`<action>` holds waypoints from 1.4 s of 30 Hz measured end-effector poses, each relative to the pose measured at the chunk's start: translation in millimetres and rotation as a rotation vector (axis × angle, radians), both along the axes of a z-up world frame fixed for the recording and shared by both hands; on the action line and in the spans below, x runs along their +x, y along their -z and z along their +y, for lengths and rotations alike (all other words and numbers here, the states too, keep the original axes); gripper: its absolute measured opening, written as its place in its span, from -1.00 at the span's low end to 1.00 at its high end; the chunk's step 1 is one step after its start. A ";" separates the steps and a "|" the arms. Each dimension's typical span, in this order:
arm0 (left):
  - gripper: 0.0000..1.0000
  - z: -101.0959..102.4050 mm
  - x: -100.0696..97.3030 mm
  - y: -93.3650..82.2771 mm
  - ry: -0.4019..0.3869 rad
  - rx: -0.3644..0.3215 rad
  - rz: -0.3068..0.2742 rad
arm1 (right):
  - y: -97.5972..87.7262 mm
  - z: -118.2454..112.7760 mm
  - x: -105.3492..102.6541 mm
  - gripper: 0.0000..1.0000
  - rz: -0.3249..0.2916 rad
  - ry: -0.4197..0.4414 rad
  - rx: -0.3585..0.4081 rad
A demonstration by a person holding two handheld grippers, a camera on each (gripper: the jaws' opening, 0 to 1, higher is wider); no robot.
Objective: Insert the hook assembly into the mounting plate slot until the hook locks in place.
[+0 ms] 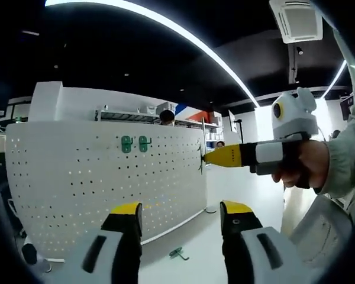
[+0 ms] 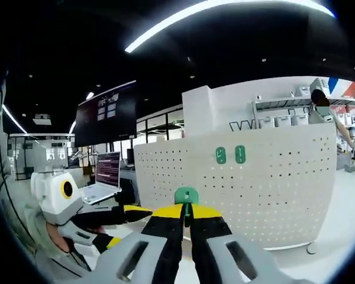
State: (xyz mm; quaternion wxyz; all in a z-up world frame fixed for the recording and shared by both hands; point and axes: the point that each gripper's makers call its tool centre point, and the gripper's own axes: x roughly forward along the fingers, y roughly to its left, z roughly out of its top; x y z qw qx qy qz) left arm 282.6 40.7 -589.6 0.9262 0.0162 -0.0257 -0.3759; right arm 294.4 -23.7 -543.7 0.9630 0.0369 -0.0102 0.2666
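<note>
pegboard (image 1: pixel 106 177) is standing upright on the white table (image 1: pixel 189 269), white with rows of little holes, and two green hooks (image 1: pixel 135 143) are already hanging side by side near its top edge. that board is the mounting plate for this job as far as i can judge.

right gripper (image 2: pixel 187 220) has its yellow-tipped jaws pinched down tight on a green hook (image 2: pixel 186 195), the flat green head poking out just past the tips. from the left gripper view you can see that same right gripper (image 1: pixel 208 157) coming in from the side with a hand wrapped round its handle, nose right at the pegboard's right-hand edge. can't tell if the hook is actually touching the board yet.

left gripper (image 1: pixel 180 216) is just hovering with jaws spread wide, nothing between them, pointed at the lower part of the board. one more spare hook (image 1: pixel 178 253) lies on the table below it.

handling-wise, my guess is the hook is a small stiff plastic-and-wire thing, super light, so weight isn't the issue. it's thin and probably twists easily in the pinch, so gripping across the flat head like that seems right, leaving the back prongs free to go into the holes. board looks light enough to tip if pushed hard.
</note>
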 end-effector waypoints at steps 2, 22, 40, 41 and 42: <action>0.12 1.3 0.5 1.2 -0.003 0.001 0.003 | -2.9 -6.4 3.6 -0.99 -0.008 0.021 0.000; 0.10 5.3 1.9 9.1 -0.014 -0.002 0.024 | -24.3 -46.0 39.4 -0.99 -0.053 0.157 0.002; 0.09 12.7 8.2 14.6 -0.031 -0.007 0.038 | -39.3 -61.2 71.1 -0.99 -0.092 0.221 -0.012; 0.09 13.1 8.5 14.7 -0.032 -0.007 0.038 | -39.5 -61.6 72.6 -0.99 -0.092 0.223 -0.013; 0.09 13.4 8.9 14.7 -0.033 -0.007 0.037 | -39.7 -62.0 74.2 -0.99 -0.090 0.225 -0.009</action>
